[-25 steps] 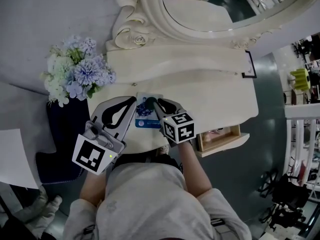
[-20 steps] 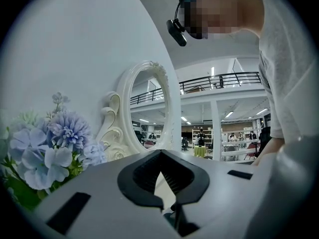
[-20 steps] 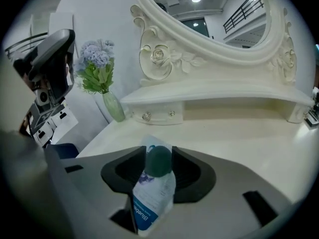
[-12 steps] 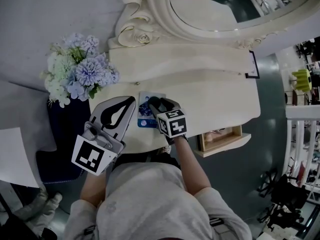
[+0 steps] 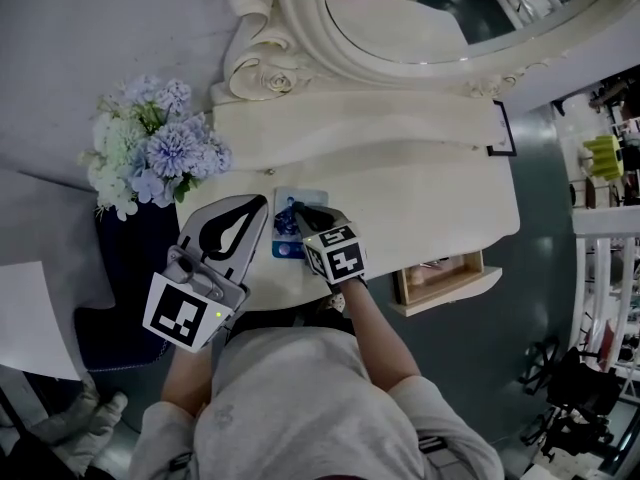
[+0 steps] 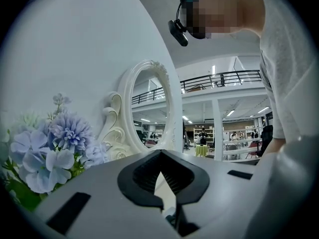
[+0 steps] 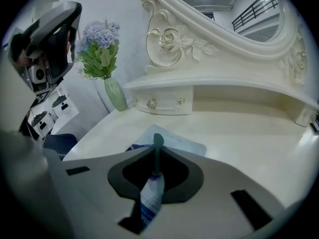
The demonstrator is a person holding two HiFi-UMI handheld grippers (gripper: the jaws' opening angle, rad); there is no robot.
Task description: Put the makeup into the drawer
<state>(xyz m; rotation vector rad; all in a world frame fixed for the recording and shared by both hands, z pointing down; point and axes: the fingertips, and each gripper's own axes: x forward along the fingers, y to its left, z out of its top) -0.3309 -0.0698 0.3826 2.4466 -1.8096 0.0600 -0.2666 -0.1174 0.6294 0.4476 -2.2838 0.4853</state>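
A small white-and-blue makeup tube (image 7: 151,197) with a dark green cap (image 7: 158,142) stands between the jaws of my right gripper (image 7: 157,152). Those jaws have just been closing and are now shut on the tube. In the head view the right gripper (image 5: 299,214) points down over a flat blue-and-white packet (image 5: 290,200) on the cream dressing table (image 5: 430,198); the same packet (image 7: 179,142) lies just beyond the jaws. My left gripper (image 5: 262,201) hovers level at the table's front left, shut and empty, as the left gripper view (image 6: 160,154) also shows. An open drawer (image 5: 440,273) sticks out at the front right.
A bunch of blue and white flowers (image 5: 150,153) in a green vase (image 7: 115,94) stands at the table's left. The ornate mirror (image 5: 420,18) rises at the back, with a small two-knob drawer (image 7: 164,103) under it. A picture frame (image 5: 500,128) stands on the right end.
My right gripper has sunk and shifted a little left over the packet. The left gripper has kept still.
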